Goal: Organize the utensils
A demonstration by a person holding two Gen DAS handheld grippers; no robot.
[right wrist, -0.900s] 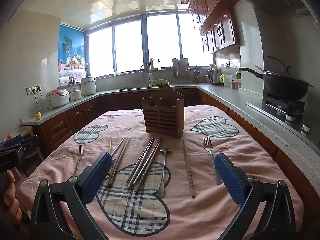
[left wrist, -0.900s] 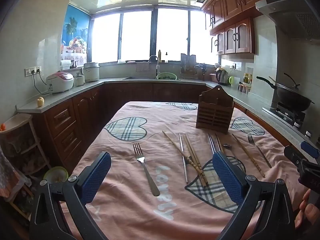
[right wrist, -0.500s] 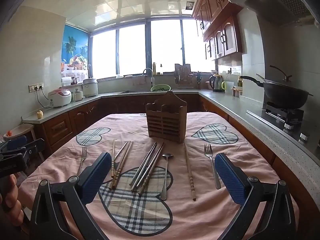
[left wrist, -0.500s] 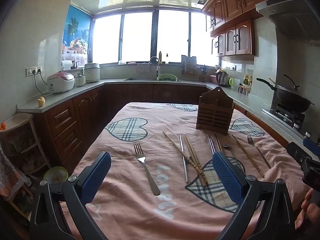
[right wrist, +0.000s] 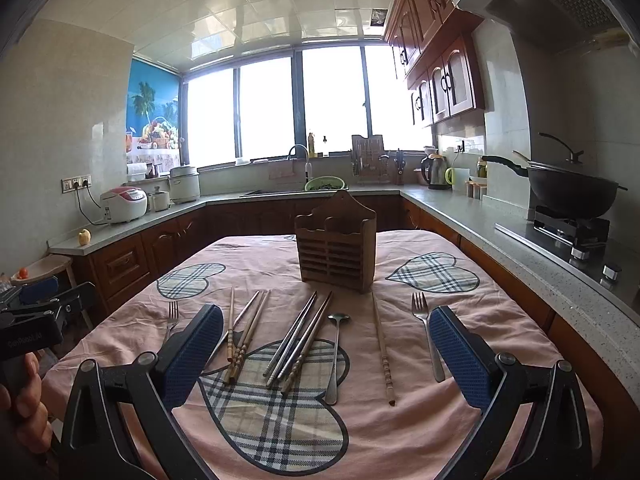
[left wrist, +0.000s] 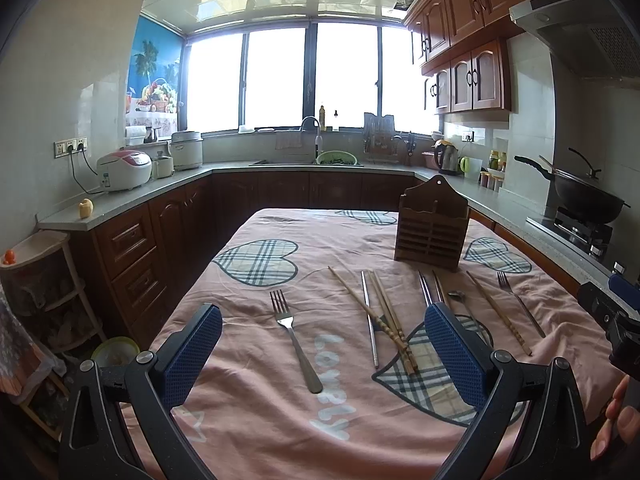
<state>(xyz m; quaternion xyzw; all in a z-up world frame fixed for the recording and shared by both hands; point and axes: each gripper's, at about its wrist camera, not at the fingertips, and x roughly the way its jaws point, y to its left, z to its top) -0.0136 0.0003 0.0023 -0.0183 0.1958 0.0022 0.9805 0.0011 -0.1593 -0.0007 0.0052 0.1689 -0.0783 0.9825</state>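
Note:
A wooden utensil holder [right wrist: 336,240] stands upright on the pink tablecloth [right wrist: 400,432]; it also shows in the left wrist view [left wrist: 431,226]. In front of it lie wooden chopsticks [right wrist: 244,336], metal chopsticks [right wrist: 298,338], a spoon [right wrist: 335,354], a single wooden chopstick [right wrist: 383,350] and a fork [right wrist: 428,336]. Another fork [left wrist: 294,338] lies to the left. My left gripper [left wrist: 322,354] is open and empty above the table's near edge, over the left fork. My right gripper [right wrist: 326,356] is open and empty, held above the spoon and chopsticks.
A stove with a black wok [right wrist: 568,192] stands on the counter to the right. A kitchen counter with rice cookers [left wrist: 124,170] and a sink [left wrist: 316,160] wraps around the back. A shelf stand [left wrist: 40,280] is at the left of the table.
Both grippers have tilted or risen slightly, so the table sits lower in both views. The utensils have not moved and both grippers stay open.

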